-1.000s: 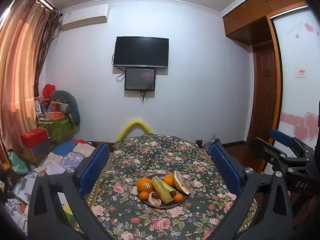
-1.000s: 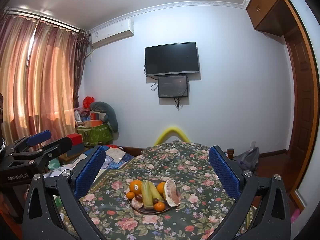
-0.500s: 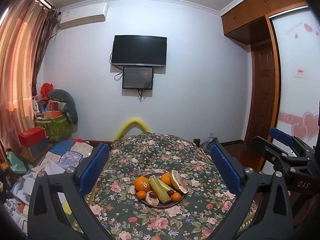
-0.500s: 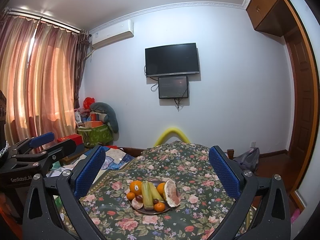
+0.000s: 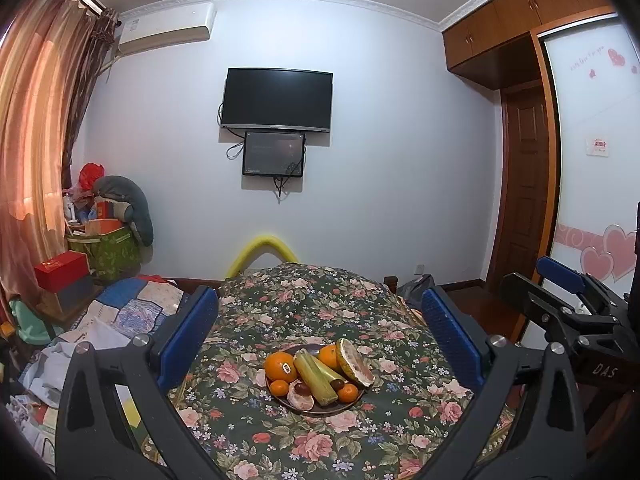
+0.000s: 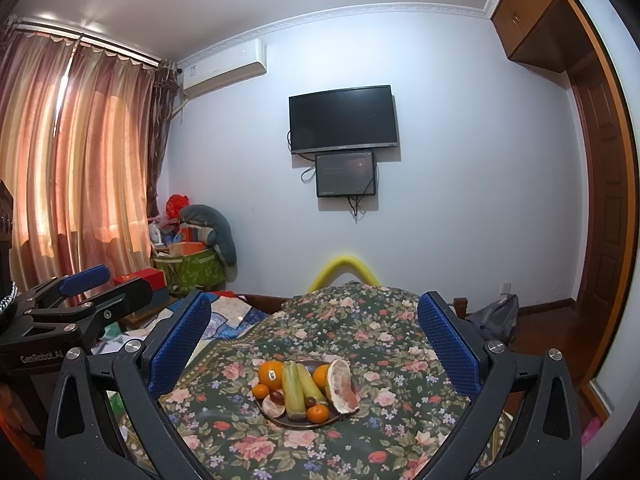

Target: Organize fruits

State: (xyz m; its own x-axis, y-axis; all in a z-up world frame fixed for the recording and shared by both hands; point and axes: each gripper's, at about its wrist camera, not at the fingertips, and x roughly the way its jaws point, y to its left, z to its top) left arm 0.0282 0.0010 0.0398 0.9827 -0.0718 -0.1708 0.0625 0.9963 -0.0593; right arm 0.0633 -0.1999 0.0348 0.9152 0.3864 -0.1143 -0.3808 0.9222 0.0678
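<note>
All the fruit in view sits gathered on one dark plate (image 5: 320, 411) in the middle of a counter (image 5: 304, 308) draped in a floral cloth: a large orange (image 5: 280, 366) with a sticker at the left, a second orange (image 5: 329, 356) behind, two long green-yellow pieces (image 5: 314, 376) laid side by side down the centre, a cut pomelo wedge (image 5: 354, 362) leaning at the right, small tangerines (image 5: 347, 392) toward the near rim, a dark grape or two (image 5: 303, 389), and a peeled pale-pink piece (image 5: 301, 396) at the front. No fruit lies loose on the cloth. The left hand-held gripper (image 5: 320, 336) hangs above and short of the plate, its blue pads spread wide with nothing between them; the right hand-held gripper (image 6: 314, 340) hangs the same way, wide apart and empty. This arrangement fits two stages equally well: a heaped plate waiting to be sorted out, or fruit already collected and the tidying done, with both tools held back. If more sorting is wanted, the pile is tight, so any pick would need to come down onto a piece at the edge, since the round fruit would likely roll if nudged.
</note>
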